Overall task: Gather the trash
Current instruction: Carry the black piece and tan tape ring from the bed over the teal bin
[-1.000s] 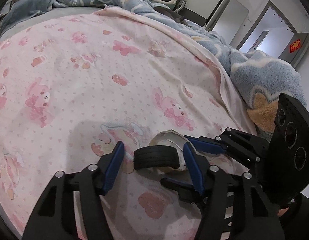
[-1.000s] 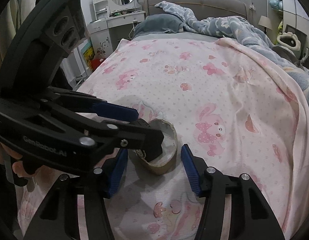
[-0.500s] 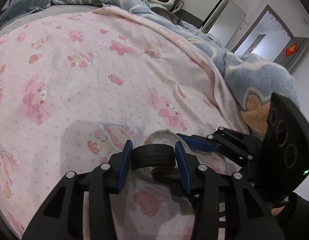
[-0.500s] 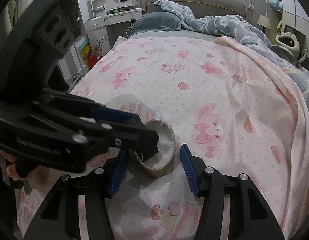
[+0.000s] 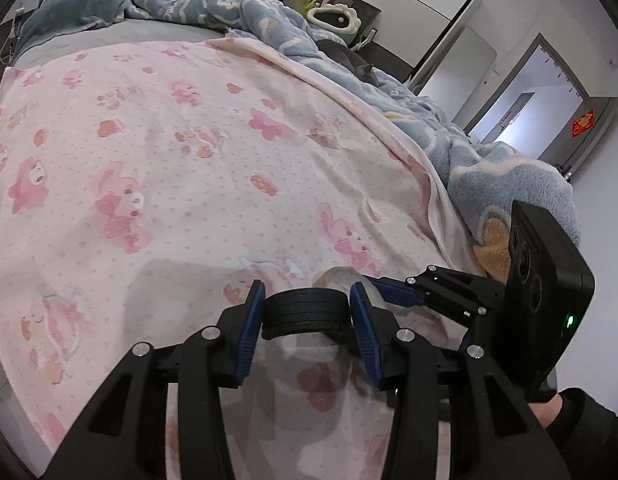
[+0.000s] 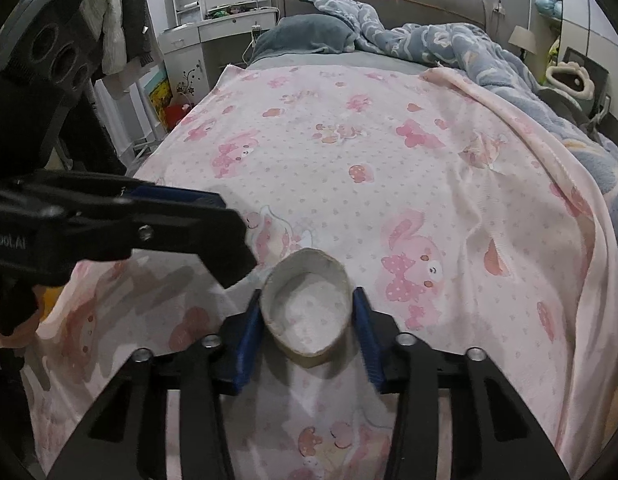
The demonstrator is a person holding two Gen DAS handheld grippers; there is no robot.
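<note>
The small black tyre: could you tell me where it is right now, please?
In the left wrist view the black tyre sits low and central, clamped between the left gripper pads above the pink blanket, right beside the cardboard ring between the right gripper fingers.

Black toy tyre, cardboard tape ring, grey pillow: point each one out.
black toy tyre (image 5: 305, 312), left wrist view, on its tread between the pads.
cardboard tape ring (image 6: 305, 354), right wrist view, on its near outer wall.
grey pillow (image 6: 305, 34), right wrist view, on its top face.

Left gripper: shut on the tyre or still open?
Shut: left gripper has both blue pads touching the black toy tyre.
</note>
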